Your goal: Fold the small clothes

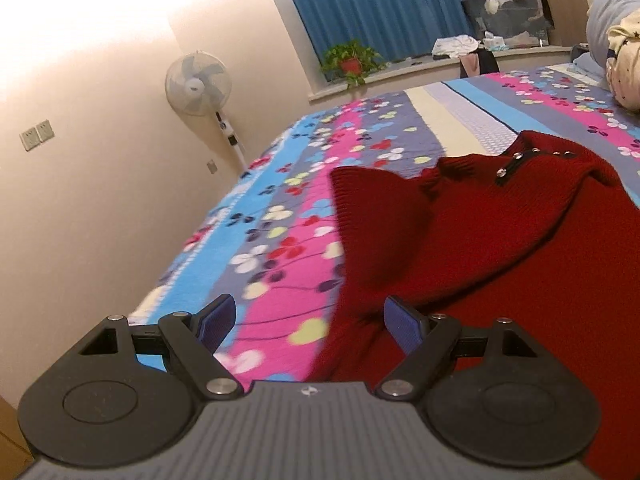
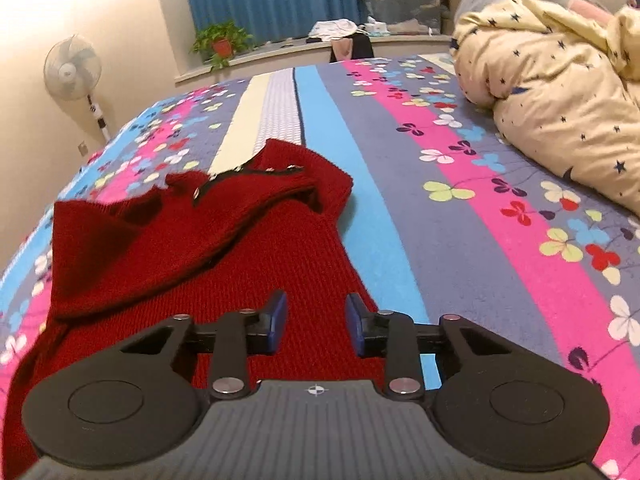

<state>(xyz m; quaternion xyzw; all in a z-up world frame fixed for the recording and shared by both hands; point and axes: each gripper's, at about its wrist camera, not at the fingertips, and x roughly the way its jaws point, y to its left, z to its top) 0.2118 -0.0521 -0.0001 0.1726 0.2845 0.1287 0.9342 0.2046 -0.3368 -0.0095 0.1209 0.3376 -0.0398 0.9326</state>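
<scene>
A red knitted sweater (image 2: 224, 248) lies on the floral bedsheet (image 2: 460, 208), one sleeve already turned in over its body, the hem end apparently not yet folded. The left gripper (image 1: 308, 320) hovers with jaws wide apart at the sweater's left edge; the right gripper (image 2: 316, 320), jaws part-way apart and gripping nothing, hangs above its lower right side. A star-print quilt (image 2: 560, 92) is bundled well right of the sweater, leaving room.

Dark red knit sweater (image 2: 248, 264) on striped, clover-patterned bedspread (image 2: 460, 208)
</scene>
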